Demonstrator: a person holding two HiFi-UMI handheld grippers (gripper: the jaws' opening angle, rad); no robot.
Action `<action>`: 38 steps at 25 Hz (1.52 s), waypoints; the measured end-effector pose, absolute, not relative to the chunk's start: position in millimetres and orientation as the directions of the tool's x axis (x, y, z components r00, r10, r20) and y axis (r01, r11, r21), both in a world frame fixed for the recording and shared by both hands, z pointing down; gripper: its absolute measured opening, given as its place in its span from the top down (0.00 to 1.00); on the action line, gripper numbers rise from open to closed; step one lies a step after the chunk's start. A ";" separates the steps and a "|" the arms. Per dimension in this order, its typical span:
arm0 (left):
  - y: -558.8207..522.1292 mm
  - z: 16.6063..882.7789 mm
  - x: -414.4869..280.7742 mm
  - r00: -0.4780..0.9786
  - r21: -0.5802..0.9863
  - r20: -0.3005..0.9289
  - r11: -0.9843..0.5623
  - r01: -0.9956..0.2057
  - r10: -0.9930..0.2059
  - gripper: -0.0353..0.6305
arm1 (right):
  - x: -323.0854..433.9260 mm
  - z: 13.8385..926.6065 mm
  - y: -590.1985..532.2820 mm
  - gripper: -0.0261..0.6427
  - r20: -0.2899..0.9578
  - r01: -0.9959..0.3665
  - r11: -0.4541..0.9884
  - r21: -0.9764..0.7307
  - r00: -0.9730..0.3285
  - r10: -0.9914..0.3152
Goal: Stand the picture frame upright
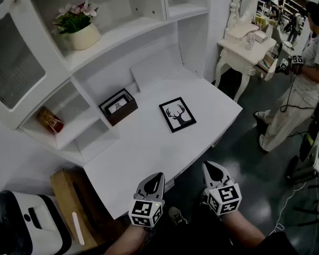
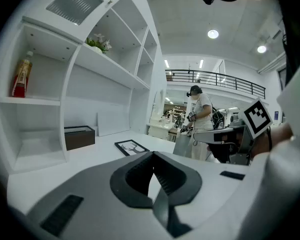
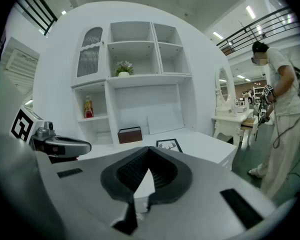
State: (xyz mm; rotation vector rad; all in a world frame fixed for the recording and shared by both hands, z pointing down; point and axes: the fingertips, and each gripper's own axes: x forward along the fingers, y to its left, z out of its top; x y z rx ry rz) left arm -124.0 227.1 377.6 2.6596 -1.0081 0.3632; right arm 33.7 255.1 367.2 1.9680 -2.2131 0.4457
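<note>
A black picture frame [image 1: 177, 114] with a deer-head print lies flat on the white desk [image 1: 143, 147], near its middle. It shows small in the left gripper view [image 2: 131, 147] and in the right gripper view [image 3: 169, 145]. My left gripper [image 1: 156, 177] hovers off the desk's near edge, jaws shut with nothing between them. My right gripper [image 1: 211, 167] hangs beside it to the right, also shut and holding nothing. Both sit well short of the frame.
A dark brown box [image 1: 118, 106] stands at the back left of the desk, and a white board [image 1: 154, 68] leans on the back wall. Shelves hold a flower pot [image 1: 80, 26] and a red bottle [image 1: 50, 120]. A person [image 1: 300, 78] stands at right by a white dressing table [image 1: 244, 47].
</note>
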 end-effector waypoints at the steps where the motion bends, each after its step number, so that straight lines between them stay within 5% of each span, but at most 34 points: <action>1: 226.2 377.3 -124.2 0.726 0.164 0.325 -0.720 -0.674 -0.606 0.94 | 33.3 367.0 254.2 0.96 0.303 -0.988 0.097 -0.122 -0.130 -0.944; 38: 204.4 368.9 -135.9 0.729 0.198 0.295 -0.707 -0.679 -0.617 0.94 | 22.8 344.6 229.8 0.96 0.273 -0.992 0.109 -0.066 -0.123 -0.954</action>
